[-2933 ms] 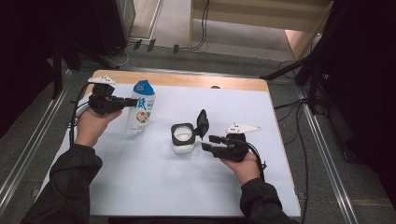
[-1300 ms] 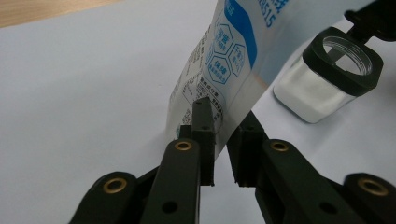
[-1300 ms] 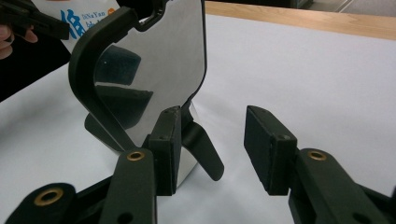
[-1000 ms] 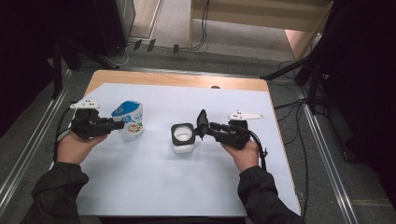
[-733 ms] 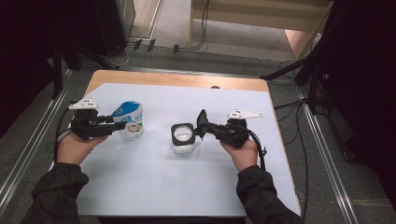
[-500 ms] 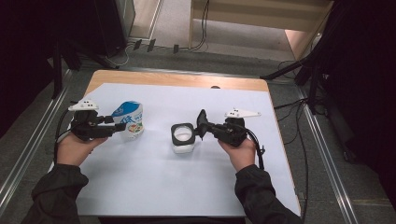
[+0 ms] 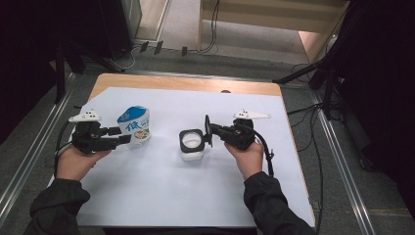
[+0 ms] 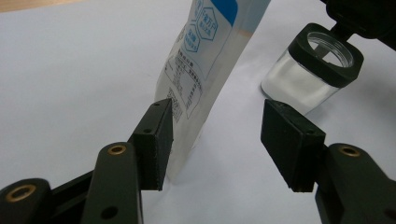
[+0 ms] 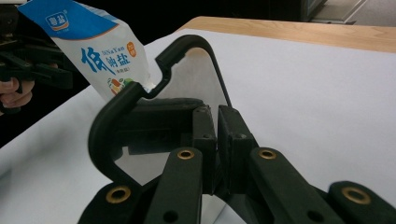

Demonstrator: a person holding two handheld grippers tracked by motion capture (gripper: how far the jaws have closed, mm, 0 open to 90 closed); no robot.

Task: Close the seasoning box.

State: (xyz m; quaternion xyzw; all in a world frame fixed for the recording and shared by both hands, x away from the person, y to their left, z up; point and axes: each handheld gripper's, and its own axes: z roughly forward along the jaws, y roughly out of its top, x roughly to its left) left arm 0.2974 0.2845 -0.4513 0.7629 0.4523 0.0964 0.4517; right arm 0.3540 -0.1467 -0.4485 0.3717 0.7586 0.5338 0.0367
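**Right tongs pinch the jar lid; left tongs gape at the salt bag**

The right tongs [image 7: 211, 133] are closed tight on the black lid [image 9: 154, 100], holding it upright on edge just beside the open jar [image 7: 191, 145], which sits just ahead of their tips on the white-covered table [image 7: 195, 196]. The left tongs [image 8: 215, 140] stand wide apart, with the salt bag [image 8: 205, 60] tilted between the jaws, near the left pad; whether it touches is unclear. Beyond the left tongs, the jar shows white powder inside.
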